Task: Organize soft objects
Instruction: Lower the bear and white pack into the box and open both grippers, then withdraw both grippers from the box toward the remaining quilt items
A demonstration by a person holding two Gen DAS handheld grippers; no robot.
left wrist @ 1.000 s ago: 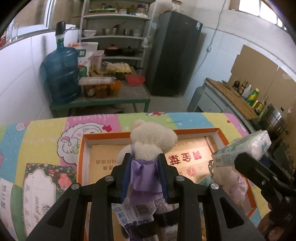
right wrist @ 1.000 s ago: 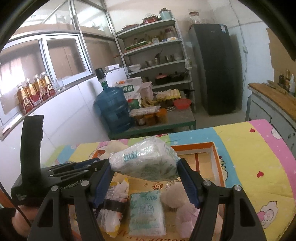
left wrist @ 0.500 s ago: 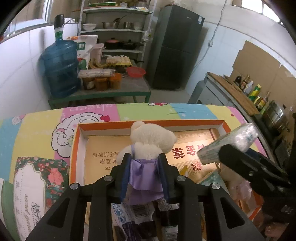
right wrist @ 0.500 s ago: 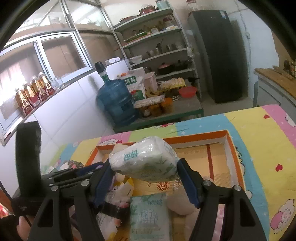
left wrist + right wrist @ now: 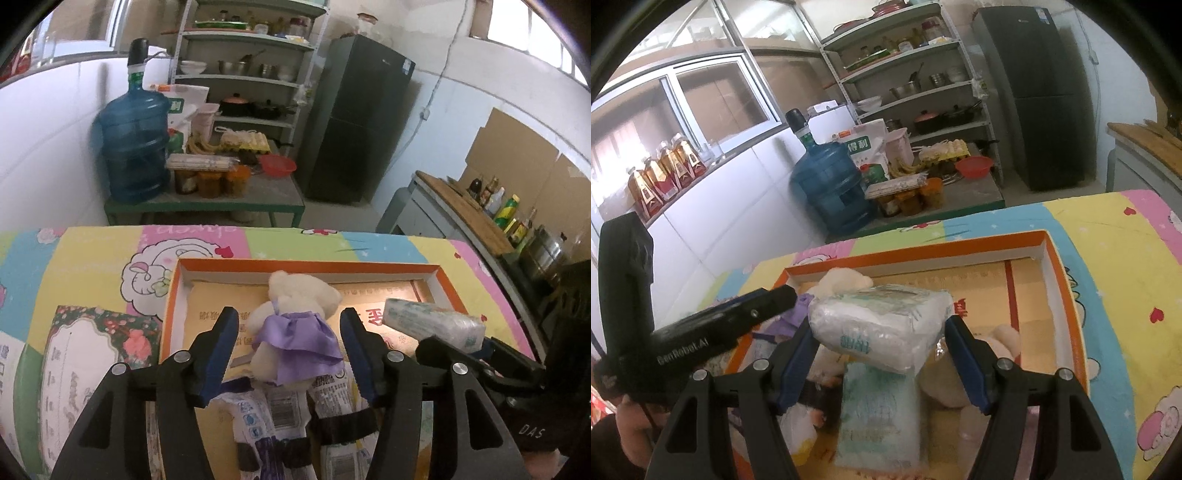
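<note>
The left gripper (image 5: 289,345) stands wide open around the teddy bear (image 5: 295,328), untouched, lying on packets in the orange tray (image 5: 173,291), while the right gripper (image 5: 882,354) clamps a tissue pack (image 5: 879,325) above that tray.

White tiled walls (image 5: 44,122), windows (image 5: 713,96) up high, daylight. Dark fridge (image 5: 354,118) beside metal shelves (image 5: 243,74). Green low table (image 5: 207,206) with blue water jug (image 5: 135,147).

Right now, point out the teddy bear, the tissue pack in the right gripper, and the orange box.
teddy bear (image 5: 295,332), left wrist view, purple dress.
tissue pack (image 5: 882,328), right wrist view, front face.
orange box (image 5: 306,264), left wrist view, far rim.
</note>
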